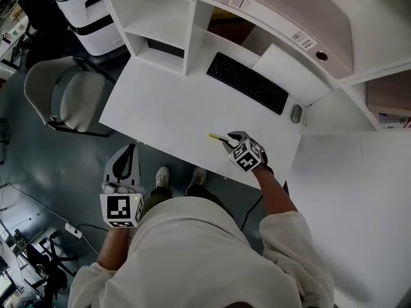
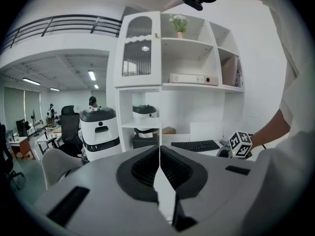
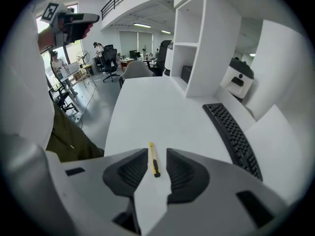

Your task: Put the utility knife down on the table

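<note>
Right gripper view gives you the clearest answer: the utility knife [image 3: 153, 160] lies flat on the white table [image 3: 147, 112], low in the frame and just left of centre, its yellow body pointing away from you. Your right hand-held gripper [image 3: 157, 157] has its jaws apart, one on each side of the knife with a gap showing on both sides, so nothing is clamped.

Head view agrees. The knife sits near the table's front edge, below the keyboard [image 1: 247, 82], just beyond the right hand-held gripper's tips.

Your left hand-held gripper [image 2: 159, 162] has its jaws pressed together on nothing, and it hangs off the table at the lower left of the head view.

Judging from this, the put-down looks done. All that seems left is to draw your right hand-held gripper clear without nudging the knife.
</note>
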The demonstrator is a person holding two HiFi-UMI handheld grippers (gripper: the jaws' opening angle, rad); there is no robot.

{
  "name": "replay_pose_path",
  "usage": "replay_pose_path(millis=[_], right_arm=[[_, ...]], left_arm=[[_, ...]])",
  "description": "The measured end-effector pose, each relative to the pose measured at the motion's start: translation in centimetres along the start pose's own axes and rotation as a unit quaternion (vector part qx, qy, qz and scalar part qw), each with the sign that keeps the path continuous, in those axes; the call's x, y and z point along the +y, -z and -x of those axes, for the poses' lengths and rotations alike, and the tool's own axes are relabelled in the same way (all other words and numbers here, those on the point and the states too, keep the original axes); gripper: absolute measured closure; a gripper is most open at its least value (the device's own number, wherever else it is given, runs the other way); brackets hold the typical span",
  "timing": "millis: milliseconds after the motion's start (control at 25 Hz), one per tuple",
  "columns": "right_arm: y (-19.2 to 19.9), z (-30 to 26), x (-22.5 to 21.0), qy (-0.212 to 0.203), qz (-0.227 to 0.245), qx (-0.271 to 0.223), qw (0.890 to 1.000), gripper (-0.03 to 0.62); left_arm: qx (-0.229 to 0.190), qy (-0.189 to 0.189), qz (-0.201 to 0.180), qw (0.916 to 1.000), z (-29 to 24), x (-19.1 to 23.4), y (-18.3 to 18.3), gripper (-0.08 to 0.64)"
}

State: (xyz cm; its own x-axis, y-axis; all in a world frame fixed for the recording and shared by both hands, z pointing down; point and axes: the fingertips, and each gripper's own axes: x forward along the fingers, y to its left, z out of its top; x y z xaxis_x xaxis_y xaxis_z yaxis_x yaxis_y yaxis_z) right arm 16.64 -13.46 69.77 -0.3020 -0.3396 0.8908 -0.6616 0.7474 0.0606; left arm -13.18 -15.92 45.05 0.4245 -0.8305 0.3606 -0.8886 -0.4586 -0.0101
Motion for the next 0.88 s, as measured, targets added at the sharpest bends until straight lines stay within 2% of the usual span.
replay_pose_path(millis=[280, 520, 680, 880], right_arm=[[-1.1, 3.8, -0.5, 0.035, -0.035, -0.046, 0.998, 0.472], [-2.0, 7.8, -0.8, 0.072, -0.076, -0.094, 0.99, 0.474], [-2.7, 11.0, -0.9, 0.107, -0.106, -0.135, 0.979, 0.477], [-3.6, 15.3, -0.7, 0.151, -0.144, -0.182, 0.961, 0.485]], left_arm=[[-0.009, 0.024, -0.007, 0.9996, -0.8, -1.0, -0.8, 0.551], [-0.017, 0.043, -0.011, 0.9989, -1.4, -1.7, -1.5, 0.551], [-0.021, 0.057, -0.016, 0.998, -1.9, -2.3, -1.8, 0.551], [-0.028, 0.077, -0.021, 0.9964, -2.3, -3.4, -2.3, 0.551]])
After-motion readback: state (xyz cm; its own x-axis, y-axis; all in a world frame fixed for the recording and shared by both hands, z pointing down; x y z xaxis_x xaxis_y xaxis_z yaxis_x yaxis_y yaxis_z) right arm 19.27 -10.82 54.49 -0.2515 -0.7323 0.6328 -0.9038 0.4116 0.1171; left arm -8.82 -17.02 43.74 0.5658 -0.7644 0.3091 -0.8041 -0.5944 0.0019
